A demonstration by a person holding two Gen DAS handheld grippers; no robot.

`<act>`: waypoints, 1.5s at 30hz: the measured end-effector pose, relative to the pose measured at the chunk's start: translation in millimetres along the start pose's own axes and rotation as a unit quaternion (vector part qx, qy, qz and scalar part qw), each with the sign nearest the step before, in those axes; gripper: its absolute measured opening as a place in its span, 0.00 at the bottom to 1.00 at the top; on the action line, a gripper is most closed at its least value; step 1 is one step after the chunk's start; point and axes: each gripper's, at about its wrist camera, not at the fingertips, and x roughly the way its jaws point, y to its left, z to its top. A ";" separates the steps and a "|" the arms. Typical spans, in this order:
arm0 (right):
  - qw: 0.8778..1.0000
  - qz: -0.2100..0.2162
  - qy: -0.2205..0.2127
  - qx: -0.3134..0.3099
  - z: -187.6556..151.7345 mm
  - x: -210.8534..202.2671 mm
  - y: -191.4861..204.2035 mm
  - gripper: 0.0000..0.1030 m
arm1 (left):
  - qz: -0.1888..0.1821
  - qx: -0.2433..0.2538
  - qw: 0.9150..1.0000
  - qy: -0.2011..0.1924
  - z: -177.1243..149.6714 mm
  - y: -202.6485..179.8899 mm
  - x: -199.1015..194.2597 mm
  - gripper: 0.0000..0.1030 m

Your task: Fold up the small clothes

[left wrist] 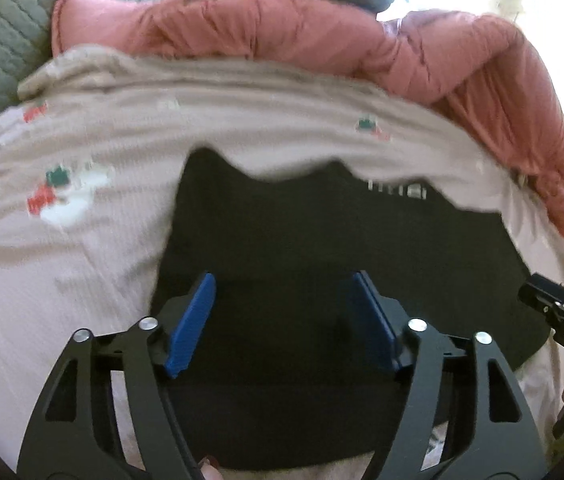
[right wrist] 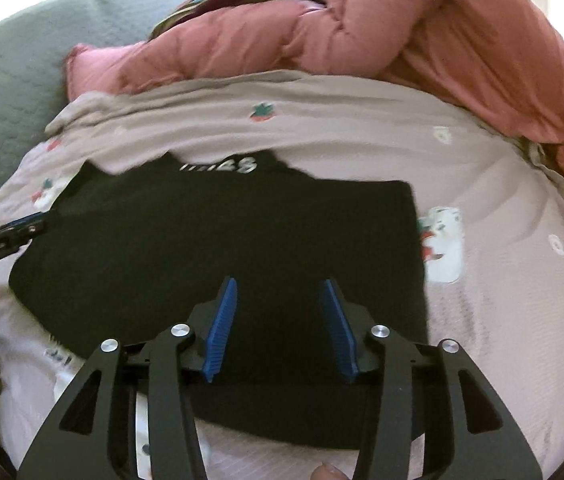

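Both grippers, left gripper (left wrist: 282, 320) and right gripper (right wrist: 280, 326), hover jaws wide apart, empty, over black garment (right wrist: 218, 248) spread crosswise on bed sheet (right wrist: 502, 320)

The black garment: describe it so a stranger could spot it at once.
Start at the pale bedsheet with small printed figures, in front of the bunched pink quilt. The black garment lies flat in the middle of that sheet. It is the only dark item there, with white lettering near its far edge.
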 end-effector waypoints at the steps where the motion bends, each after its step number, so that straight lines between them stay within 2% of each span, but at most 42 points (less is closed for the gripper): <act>1: 1.000 0.001 0.007 0.002 -2.1 1.5 1.3 0.53 | 0.001 -0.002 1.000 0.009 -4.1 0.4 3.2 0.62; 3: 0.999 -0.005 0.028 0.015 -8.6 7.5 0.5 0.57 | 0.001 -0.004 1.000 0.011 -11.1 1.6 4.9 0.62; 6: 0.998 0.000 0.038 0.047 -16.7 12.7 -8.8 0.66 | 0.000 -0.007 1.000 0.008 -14.7 3.1 0.3 0.62; 20: 0.997 -0.005 0.049 0.057 -29.2 4.1 -9.1 0.70 | 0.009 -0.005 1.000 0.005 -32.6 5.5 -17.5 0.63; 25: 0.997 0.005 0.047 0.062 -30.0 -3.9 -10.1 0.72 | 0.006 -0.012 1.000 0.009 -34.6 7.9 -29.3 0.63; 27: 0.997 0.009 0.044 0.062 -30.8 -8.4 -8.9 0.72 | 0.005 -0.016 1.000 0.008 -36.8 9.8 -32.9 0.65; 29: 0.997 0.017 0.040 0.061 -31.3 -12.8 -6.3 0.78 | 0.010 -0.019 1.000 0.010 -37.4 11.4 -35.3 0.72; 31: 0.997 0.022 0.038 0.059 -31.5 -16.8 -4.2 0.80 | 0.012 -0.025 1.000 0.011 -38.2 14.4 -38.7 0.73; 36: 0.998 0.031 0.025 0.045 -30.1 -28.7 5.6 0.80 | 0.016 -0.038 0.999 0.007 -41.1 21.0 -49.5 0.81; 38: 0.998 0.034 0.020 0.039 -29.2 -32.9 10.8 0.80 | 0.022 -0.043 0.999 0.002 -41.0 24.3 -54.3 0.88; 40: 0.999 0.039 0.017 0.032 -27.8 -35.9 16.5 0.83 | 0.027 -0.046 0.999 -0.002 -40.7 26.7 -58.8 0.90; 41: 0.999 0.040 0.014 0.026 -27.3 -38.0 21.0 0.92 | 0.029 -0.047 0.998 -0.003 -40.6 28.1 -60.5 0.91; 45: 0.999 0.043 0.005 0.003 -24.9 -43.5 36.8 0.92 | 0.048 -0.048 0.998 -0.013 -38.8 33.7 -69.5 0.91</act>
